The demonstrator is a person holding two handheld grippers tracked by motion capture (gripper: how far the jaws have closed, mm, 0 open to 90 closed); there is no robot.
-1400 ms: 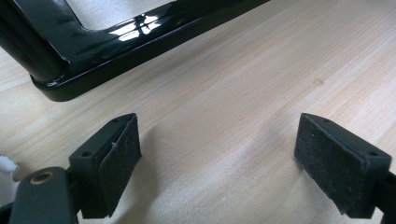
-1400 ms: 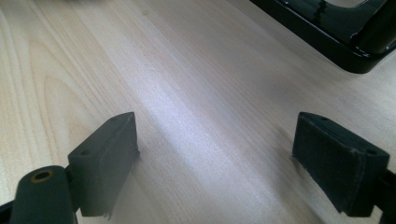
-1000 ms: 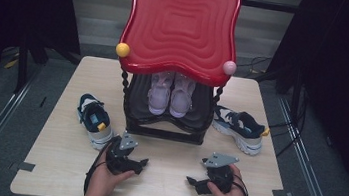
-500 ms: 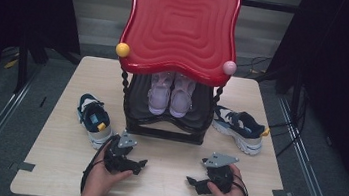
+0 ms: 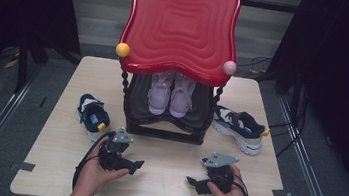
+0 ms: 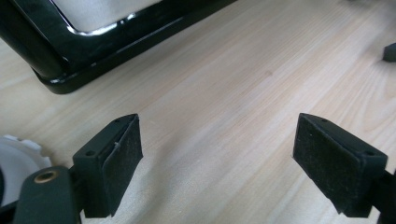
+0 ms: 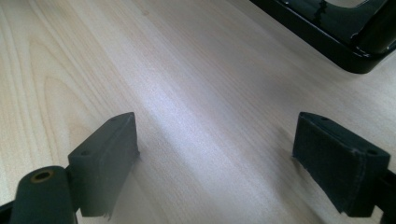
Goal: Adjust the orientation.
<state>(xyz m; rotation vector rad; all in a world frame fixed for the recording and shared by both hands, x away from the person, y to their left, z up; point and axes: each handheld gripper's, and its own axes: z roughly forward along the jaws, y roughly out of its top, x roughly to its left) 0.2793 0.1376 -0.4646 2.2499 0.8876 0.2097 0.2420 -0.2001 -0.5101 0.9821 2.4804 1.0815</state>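
- Nearest the person, left gripper (image 5: 136, 164) and right gripper (image 5: 193, 183) have jaws wide apart, holding nothing above the table (image 5: 161, 187).
- Beyond, 2 navy sneakers (image 5: 92, 116) (image 5: 239, 128) lie beside the shoe rack (image 5: 166, 127), probably awaiting shelving.
- Farther, 1 pink pair (image 5: 170, 95) already sits inside.

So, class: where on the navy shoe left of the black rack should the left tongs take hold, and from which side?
Probably at the collar of the navy shoe, around its opening. It lies apart from the black rack on the table, upright on its sole, with its top clear. The left tongs, jaws open and empty, could come down from above, one jaw inside the opening and one outside.
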